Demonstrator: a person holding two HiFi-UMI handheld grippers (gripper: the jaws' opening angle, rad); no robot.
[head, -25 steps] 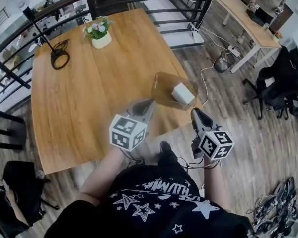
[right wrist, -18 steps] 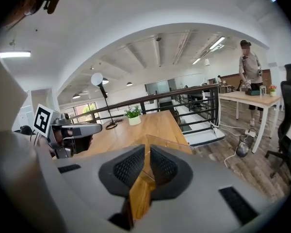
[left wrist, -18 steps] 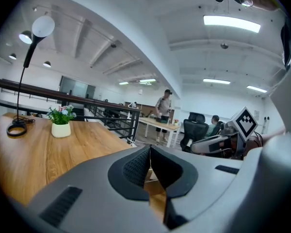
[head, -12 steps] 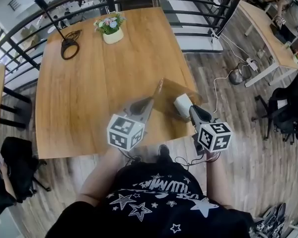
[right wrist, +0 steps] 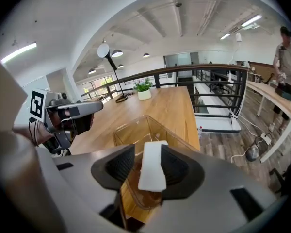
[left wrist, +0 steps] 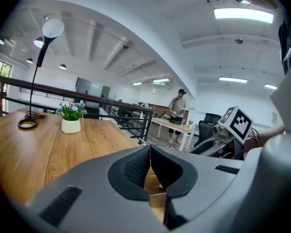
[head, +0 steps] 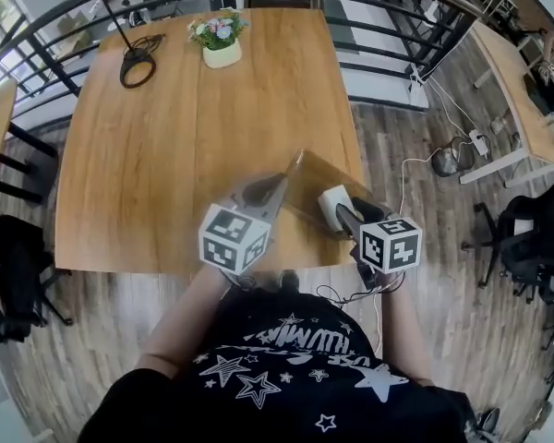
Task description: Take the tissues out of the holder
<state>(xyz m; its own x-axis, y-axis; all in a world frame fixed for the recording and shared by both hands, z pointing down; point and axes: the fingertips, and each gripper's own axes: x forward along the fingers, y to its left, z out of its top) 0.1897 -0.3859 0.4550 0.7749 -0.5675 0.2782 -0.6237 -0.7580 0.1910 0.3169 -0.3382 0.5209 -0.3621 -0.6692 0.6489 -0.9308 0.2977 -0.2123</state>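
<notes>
Black pads just spread apart on right gripper [right wrist: 150,168], straddling the tissues [right wrist: 152,178] without squeezing. Clamped on the clear holder [right wrist: 132,132], at its wall away from the tissues: left gripper [left wrist: 149,166], seemingly steadying it. Tissues upright inside the holder, at its near end. Nothing out yet. Left to do, by the look of it: close on the tissues, draw them up clear of the holder.

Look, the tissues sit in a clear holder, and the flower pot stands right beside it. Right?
No. The head view shows the flower pot at the table's far end, far from the holder. The tissues do sit in the clear holder.
</notes>
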